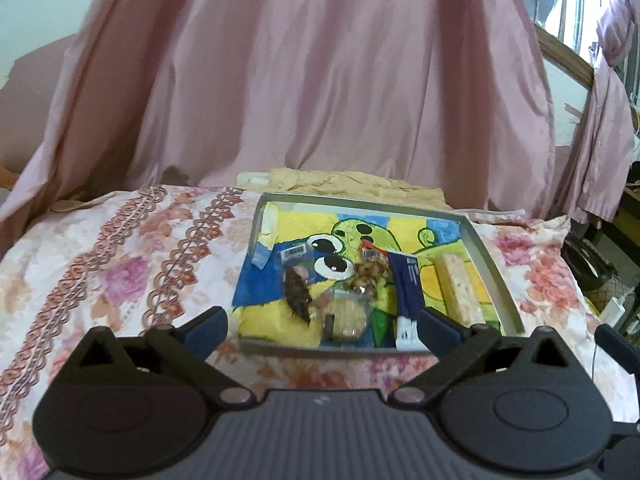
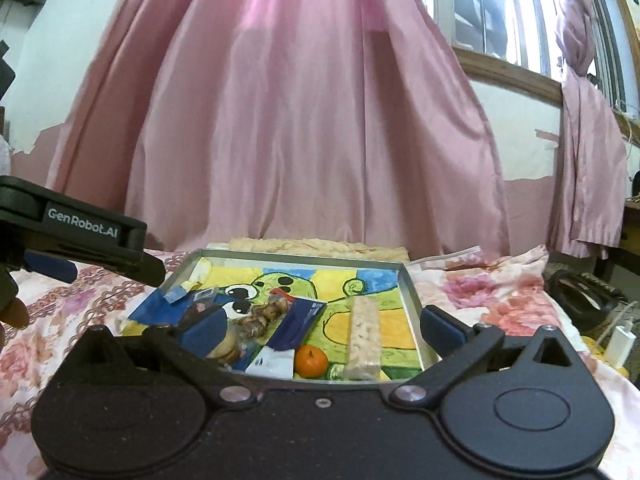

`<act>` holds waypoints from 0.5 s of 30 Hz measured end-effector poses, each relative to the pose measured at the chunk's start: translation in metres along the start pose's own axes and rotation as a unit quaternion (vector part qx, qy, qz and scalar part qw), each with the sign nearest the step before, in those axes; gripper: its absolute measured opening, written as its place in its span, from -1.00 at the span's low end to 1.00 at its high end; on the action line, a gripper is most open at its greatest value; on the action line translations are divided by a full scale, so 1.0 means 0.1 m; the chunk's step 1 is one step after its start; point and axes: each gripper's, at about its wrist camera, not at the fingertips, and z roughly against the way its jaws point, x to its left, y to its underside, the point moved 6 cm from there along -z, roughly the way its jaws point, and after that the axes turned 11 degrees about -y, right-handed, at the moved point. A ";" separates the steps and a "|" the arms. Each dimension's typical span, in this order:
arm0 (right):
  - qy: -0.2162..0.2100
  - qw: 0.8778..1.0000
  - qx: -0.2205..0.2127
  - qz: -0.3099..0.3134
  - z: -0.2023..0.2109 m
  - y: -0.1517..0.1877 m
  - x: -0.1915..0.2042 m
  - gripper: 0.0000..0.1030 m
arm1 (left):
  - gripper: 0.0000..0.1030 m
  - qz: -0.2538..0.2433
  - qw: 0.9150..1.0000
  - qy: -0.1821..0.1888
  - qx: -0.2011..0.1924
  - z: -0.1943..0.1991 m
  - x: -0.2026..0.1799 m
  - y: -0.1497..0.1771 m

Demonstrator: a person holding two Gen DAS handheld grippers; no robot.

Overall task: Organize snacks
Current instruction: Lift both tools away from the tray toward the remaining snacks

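Observation:
A metal tray (image 1: pixel 486 256) lined with a green cartoon drawing lies on a floral bedspread (image 1: pixel 120 264). In it lie a dark snack in clear wrap (image 1: pixel 298 292), a round biscuit pack (image 1: pixel 348 316), a brown nut pack (image 1: pixel 370 272), a blue and white packet (image 1: pixel 406 292) and a pale rice bar (image 1: pixel 458 288). The right wrist view shows the tray (image 2: pixel 412 284), the blue packet (image 2: pixel 296 324), the rice bar (image 2: pixel 362 332) and a small orange (image 2: pixel 311 360). My left gripper (image 1: pixel 322 330) is open and empty at the tray's near edge. My right gripper (image 2: pixel 322 330) is open and empty over the tray's near edge.
A pink curtain (image 1: pixel 320 80) hangs behind the bed. A beige cloth (image 1: pixel 352 184) lies past the tray. The left gripper's body (image 2: pixel 80 232) shows at the left of the right wrist view. A white charger (image 2: pixel 620 342) and a dark object (image 2: pixel 580 296) lie at the right.

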 end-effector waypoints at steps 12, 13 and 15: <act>-0.014 1.000 0.002 0.013 0.79 0.14 0.15 0.99 | 0.99 -0.010 0.999 -0.037 -0.002 0.68 0.09 0.46; -0.018 1.000 0.008 0.013 0.84 0.16 0.16 0.99 | 0.99 -0.010 0.999 -0.041 -0.003 0.73 0.10 0.50; -0.027 0.999 0.026 0.014 0.88 0.21 0.16 0.99 | 0.99 -0.010 0.999 -0.052 -0.002 0.84 0.10 0.61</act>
